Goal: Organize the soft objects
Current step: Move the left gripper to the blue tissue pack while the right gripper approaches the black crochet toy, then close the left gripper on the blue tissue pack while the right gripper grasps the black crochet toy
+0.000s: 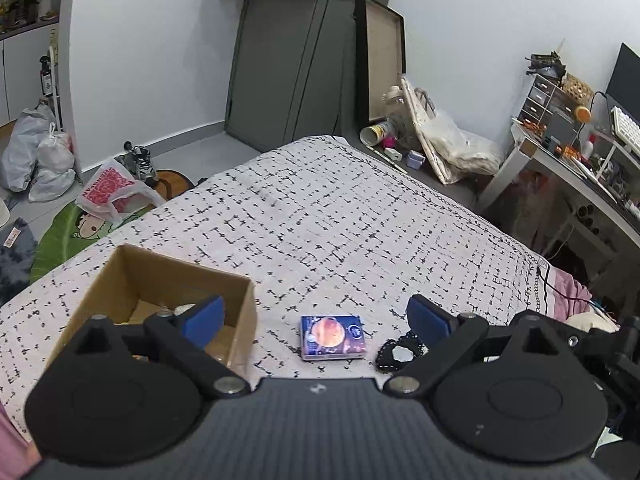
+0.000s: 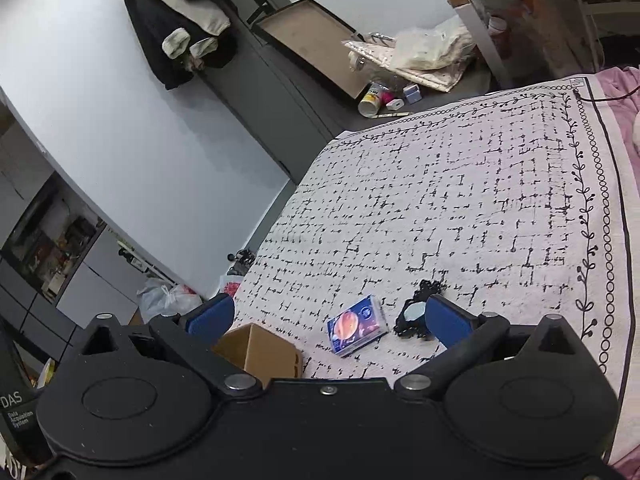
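A white quilted bedspread (image 1: 340,216) with a broken black grid print carries three things near its close edge. An open brown cardboard box (image 1: 160,284), matte and square-walled, stands toward the left corner. A flat rectangular packet (image 1: 332,338), glossy blue with an orange disc, lies just right of the box. A small black lacy item (image 1: 396,354) with a pale centre lies beside the packet. Left gripper (image 1: 316,316): fingers wide, nothing held, packet below the gap. Right gripper (image 2: 332,316): fingers wide, empty, packet between the blue pads (image 2: 446,320).
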### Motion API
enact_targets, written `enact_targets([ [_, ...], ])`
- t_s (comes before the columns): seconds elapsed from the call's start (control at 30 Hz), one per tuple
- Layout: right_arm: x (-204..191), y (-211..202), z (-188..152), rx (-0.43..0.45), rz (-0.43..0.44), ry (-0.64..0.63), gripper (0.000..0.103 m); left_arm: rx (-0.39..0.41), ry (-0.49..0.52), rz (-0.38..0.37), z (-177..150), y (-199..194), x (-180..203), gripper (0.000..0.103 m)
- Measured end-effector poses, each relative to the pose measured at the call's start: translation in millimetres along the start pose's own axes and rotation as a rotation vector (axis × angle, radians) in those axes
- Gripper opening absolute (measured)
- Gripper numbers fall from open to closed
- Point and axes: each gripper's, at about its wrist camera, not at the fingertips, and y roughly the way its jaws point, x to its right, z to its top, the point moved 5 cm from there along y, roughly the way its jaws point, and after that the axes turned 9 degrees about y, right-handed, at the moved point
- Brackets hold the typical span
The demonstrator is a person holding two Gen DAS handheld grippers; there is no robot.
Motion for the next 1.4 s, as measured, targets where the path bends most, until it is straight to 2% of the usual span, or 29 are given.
enact_targets([
  [0.2,16,4,6,-0.008,-0.007,0.045,0.103,-0.024,-0.035,0.020,2,13,7,0.097],
  [0.4,26,16,6,-0.058,-0.007,0.084,0.103,-0.061,-0.043,0.035,0,29,11,0.097],
  [0.6,55,28,8,-0.081,-0.079,0.202,0.102,-0.111,-0.066,0.018,-8,54,19,0.096],
  [0.77,73,35,6,-0.095,-0.097,0.274,0.102,-0.154,-0.070,0.004,-15,76,28,0.095],
  [1.03,89,68,3,-0.126,-0.098,0.379,0.092,-0.223,-0.064,0.011,-22,114,37,0.095],
  [1.4,113,115,-4,-0.186,-0.141,0.464,0.085,-0.353,-0.077,0.084,-45,174,30,0.095],
])
